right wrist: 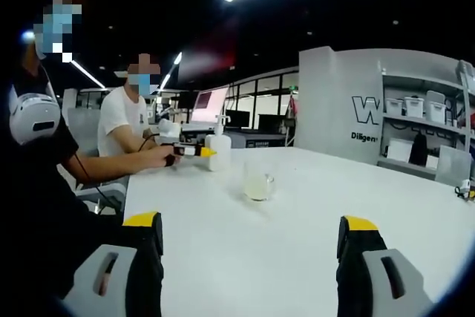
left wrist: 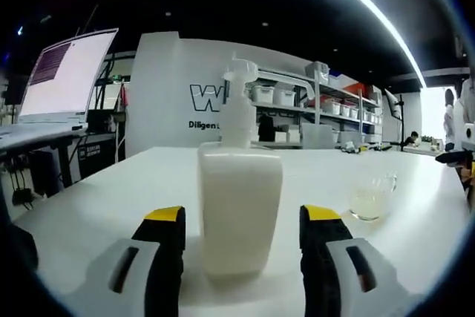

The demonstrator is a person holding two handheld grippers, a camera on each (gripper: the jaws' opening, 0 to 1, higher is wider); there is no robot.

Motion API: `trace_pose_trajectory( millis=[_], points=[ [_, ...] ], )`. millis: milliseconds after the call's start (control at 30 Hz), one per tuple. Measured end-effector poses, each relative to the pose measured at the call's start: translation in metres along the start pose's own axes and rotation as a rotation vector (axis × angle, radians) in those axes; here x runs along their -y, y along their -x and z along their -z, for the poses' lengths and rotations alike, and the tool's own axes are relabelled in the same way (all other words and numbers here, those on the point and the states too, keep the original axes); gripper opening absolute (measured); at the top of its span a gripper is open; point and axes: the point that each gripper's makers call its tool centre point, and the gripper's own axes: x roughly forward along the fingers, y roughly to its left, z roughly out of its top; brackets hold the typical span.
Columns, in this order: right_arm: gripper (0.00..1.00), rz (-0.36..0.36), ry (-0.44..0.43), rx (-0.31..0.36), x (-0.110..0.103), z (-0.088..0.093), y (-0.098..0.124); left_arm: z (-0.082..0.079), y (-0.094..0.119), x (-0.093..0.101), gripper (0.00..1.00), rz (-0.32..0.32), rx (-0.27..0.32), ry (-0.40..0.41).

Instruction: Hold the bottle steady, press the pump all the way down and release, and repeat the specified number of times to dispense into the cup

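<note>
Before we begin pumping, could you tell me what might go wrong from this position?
The left gripper is open around the pump bottle without clamping it, so pressing the pump head now could tip it. The glass cup stands apart from the nozzle, so liquid may land on the white table.

Your white pump bottle (left wrist: 239,198) stands upright on the table; the glass cup (left wrist: 371,198), holding pale liquid, sits well apart.
</note>
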Motion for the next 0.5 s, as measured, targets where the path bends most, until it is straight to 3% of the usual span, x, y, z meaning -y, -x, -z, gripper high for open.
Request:
trace_pose_trajectory(
  millis=[333, 500],
  points=[
    [0.99, 0.001, -0.013, -0.001, 0.000, 0.006, -0.001, -0.004, -0.008, 0.002, 0.61, -0.017, 0.008, -0.032],
    [0.99, 0.003, -0.016, -0.003, 0.001, 0.008, 0.000, -0.002, -0.012, 0.001, 0.65, -0.014, 0.003, -0.045]
  ],
)
